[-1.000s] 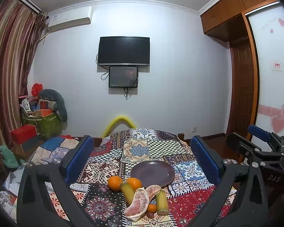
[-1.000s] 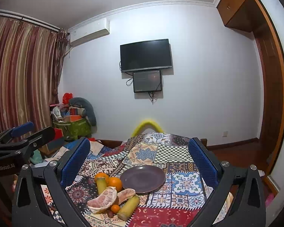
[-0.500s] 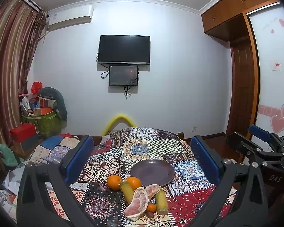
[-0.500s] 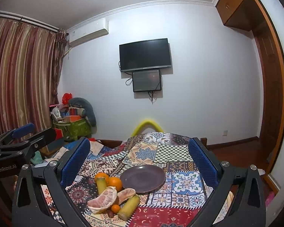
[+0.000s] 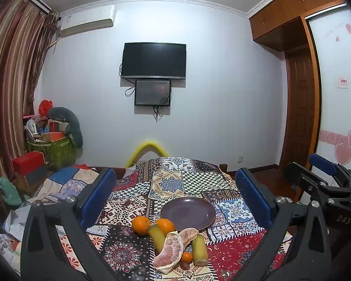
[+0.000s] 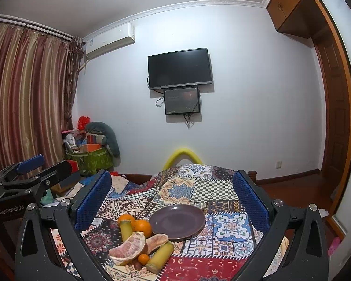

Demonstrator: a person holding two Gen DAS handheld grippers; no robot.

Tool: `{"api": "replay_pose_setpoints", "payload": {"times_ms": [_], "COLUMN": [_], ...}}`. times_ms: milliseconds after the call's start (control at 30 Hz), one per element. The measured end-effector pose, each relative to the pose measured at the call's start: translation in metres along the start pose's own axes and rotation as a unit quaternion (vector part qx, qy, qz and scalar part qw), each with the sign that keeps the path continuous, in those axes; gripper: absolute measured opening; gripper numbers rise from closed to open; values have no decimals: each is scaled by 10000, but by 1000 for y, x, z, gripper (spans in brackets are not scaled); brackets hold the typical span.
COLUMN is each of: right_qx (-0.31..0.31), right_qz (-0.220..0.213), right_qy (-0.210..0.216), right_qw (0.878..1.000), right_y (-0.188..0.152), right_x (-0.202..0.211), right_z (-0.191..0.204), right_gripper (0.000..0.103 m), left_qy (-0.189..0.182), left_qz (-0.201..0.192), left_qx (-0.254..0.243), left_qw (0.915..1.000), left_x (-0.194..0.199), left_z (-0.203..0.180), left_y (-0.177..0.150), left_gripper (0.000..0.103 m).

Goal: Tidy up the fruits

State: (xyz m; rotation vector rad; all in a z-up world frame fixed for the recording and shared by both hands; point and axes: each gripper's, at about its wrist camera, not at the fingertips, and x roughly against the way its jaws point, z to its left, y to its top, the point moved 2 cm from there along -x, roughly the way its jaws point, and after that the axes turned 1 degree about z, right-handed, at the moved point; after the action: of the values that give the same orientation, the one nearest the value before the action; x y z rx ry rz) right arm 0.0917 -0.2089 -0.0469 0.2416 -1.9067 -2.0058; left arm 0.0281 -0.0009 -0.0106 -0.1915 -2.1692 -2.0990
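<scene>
A heap of fruit lies on a patchwork tablecloth just in front of an empty dark purple plate. The heap holds two oranges, two yellow-green sugarcane pieces, two peeled pomelo segments, a tiny orange and a small dark fruit. My left gripper hovers open above the near table edge, fruit framed between its blue pads. My right gripper is likewise open and holds nothing.
The right gripper's body shows at the right edge of the left wrist view; the left one at the left edge of the right wrist view. A green bin of clutter stands by the curtain. A yellow arch rises behind the table.
</scene>
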Motion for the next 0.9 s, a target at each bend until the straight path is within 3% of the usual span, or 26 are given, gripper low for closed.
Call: {"api": "replay_pose_setpoints", "payload": {"times_ms": [900], "right_qx": [-5], "right_qz": [7], "right_qy": [11], "right_qw": [10000], "right_y": [1], "right_x": [0], "right_z": [-2], "right_gripper": [103], "left_qy": [82], "left_qz": [-13], "left_qx": [51], "left_qw": [10000], "left_x": [-4], "left_z": [3], "left_y": [-2], "left_gripper": [103]}}
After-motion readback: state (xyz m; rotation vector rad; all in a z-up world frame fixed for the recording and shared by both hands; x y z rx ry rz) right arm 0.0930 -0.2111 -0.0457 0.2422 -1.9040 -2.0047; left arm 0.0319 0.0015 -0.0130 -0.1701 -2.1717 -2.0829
